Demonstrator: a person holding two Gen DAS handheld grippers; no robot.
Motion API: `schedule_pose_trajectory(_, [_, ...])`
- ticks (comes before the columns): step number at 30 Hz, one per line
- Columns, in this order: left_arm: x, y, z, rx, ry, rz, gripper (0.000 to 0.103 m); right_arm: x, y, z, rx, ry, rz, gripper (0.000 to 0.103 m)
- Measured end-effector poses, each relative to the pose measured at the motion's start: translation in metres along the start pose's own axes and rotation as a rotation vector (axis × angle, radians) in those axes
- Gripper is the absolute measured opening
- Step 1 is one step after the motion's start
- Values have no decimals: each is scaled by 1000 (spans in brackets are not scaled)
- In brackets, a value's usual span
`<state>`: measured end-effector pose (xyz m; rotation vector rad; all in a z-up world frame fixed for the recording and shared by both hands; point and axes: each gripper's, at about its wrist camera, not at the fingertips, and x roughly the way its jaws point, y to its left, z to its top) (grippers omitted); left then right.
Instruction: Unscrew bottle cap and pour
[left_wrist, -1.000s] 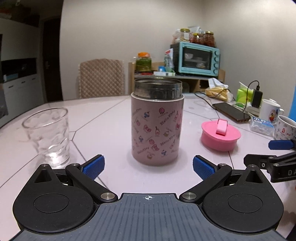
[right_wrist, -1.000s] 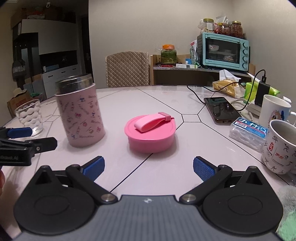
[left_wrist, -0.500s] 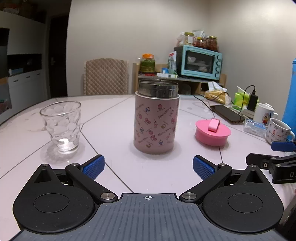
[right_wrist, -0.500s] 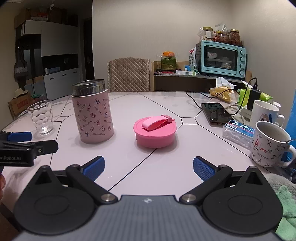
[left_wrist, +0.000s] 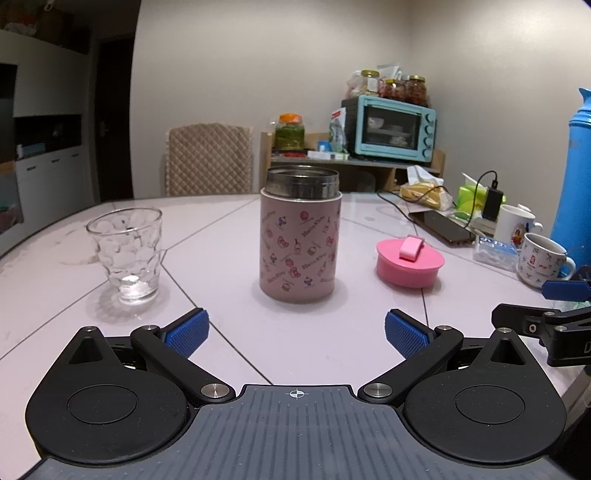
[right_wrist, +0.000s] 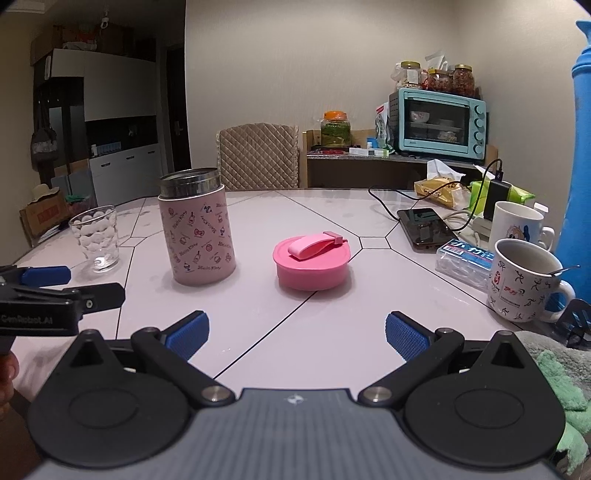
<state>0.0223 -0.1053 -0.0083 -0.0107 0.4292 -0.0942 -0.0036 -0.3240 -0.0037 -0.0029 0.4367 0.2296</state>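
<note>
A pink patterned bottle (left_wrist: 298, 247) with a bare steel neck stands upright and uncapped on the white table (left_wrist: 229, 332). It also shows in the right wrist view (right_wrist: 197, 236). Its pink cap (left_wrist: 409, 263) with a strap lies on the table to the bottle's right, also seen from the right wrist (right_wrist: 312, 263). A clear dimpled glass (left_wrist: 127, 254) stands left of the bottle; it shows in the right wrist view (right_wrist: 95, 239). My left gripper (left_wrist: 294, 332) is open and empty, short of the bottle. My right gripper (right_wrist: 297, 331) is open and empty, short of the cap.
Two mugs (right_wrist: 526, 282), a tissue pack (right_wrist: 466, 263), a phone (right_wrist: 424, 226) on a cable and a tall blue flask (right_wrist: 580, 155) crowd the table's right side. A green cloth (right_wrist: 561, 387) lies near right. A chair (left_wrist: 208, 160) and a toaster oven (left_wrist: 393, 129) stand behind.
Both grippers have drawn back from the table; the bottle, cap and glass look smaller and farther. Nothing on the table has moved.
</note>
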Motion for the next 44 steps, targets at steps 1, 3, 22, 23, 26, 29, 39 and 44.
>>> schedule_pose_trajectory(1, [-1,-1,0,3,-1,-2,103,-1,0,0,1,-1,-1,103])
schedule_pose_trajectory(3, [-2,-2,0,5,0,-4,103,-3,-1,-1,2,-2,-4,103])
schedule_pose_trajectory(22, [-8,-13,-1,24,-4,-17,103,-13,-3,-5,15,-3,1,103])
schedule_pose_trajectory(23, [-8,-12,-1,25,-4,-17,103,-13,-3,-5,15,-2,1,103])
schedule_pose_trajectory(26, [-9,-12,-1,25,-4,-19,103,-14,-2,-6,12,-1,-2,103])
schedule_pose_trajectory(29, [-9,-12,-1,26,-4,-21,103,-15,-1,-7,10,-2,-2,103])
schedule_pose_trajectory(39, [-11,-10,-2,28,-10,-23,103,-15,2,-6,10,-4,-4,103])
schedule_pose_trajectory(44, [-10,-10,-2,35,-8,-55,103,-14,3,-6,11,-3,-5,103])
